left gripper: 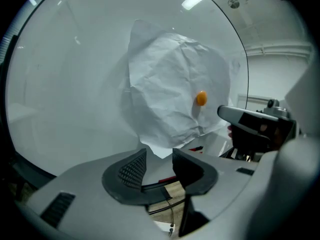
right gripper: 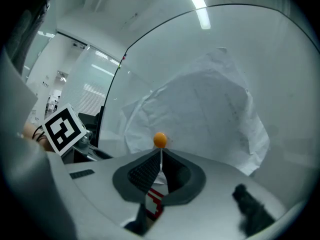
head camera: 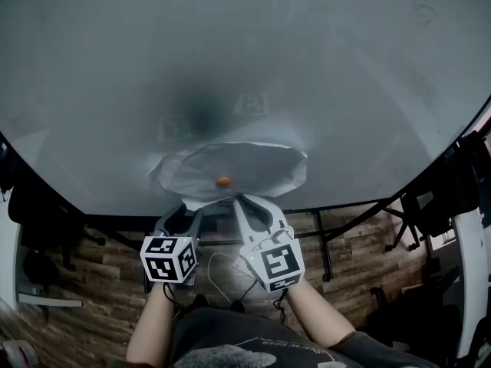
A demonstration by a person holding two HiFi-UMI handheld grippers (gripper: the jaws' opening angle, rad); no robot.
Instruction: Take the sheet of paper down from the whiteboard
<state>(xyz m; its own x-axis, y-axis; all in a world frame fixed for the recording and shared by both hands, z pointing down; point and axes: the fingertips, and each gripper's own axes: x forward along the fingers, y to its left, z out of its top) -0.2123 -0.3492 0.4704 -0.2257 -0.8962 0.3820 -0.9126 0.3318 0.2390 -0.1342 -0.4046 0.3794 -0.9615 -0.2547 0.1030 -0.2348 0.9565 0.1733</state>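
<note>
So you're mid-job here: the sheet of paper (head camera: pixel 253 162) isn't down yet. It sits low in the middle of the head view, all crumpled and bulging off the whiteboard (head camera: pixel 230 60), with the little orange magnet (head camera: pixel 223 181) pinning it near its bottom edge. Your right tool (right gripper: pixel 161 154) is fully closed, and in the right gripper view there's a thin white sliver squeezed between the pads right under the magnet, so it looks like you've got the lower edge of the sheet pinched there. Your left tool (left gripper: pixel 159 156) is spread wide and holding nothing; in its own view the bottom corner of the paper hangs just past the jaw tips, centre of the frame, without the pads pressing on it. I'd call this the "free it from the magnet" step. For the next move I reckon you've got two options: keep the right pinch firm and draw the sheet down and away so it slides out from under the magnet, or bring the open left tool up to the magnet, at centre right of the left gripper view, and pluck it off while the right one keeps hold of the paper. Honestly the second feels safer, since that paper is already wrinkly and a hard tug near the magnet could tear it. Either way, don't loosen the right tool or the sheet could drop toward the floor.
</note>
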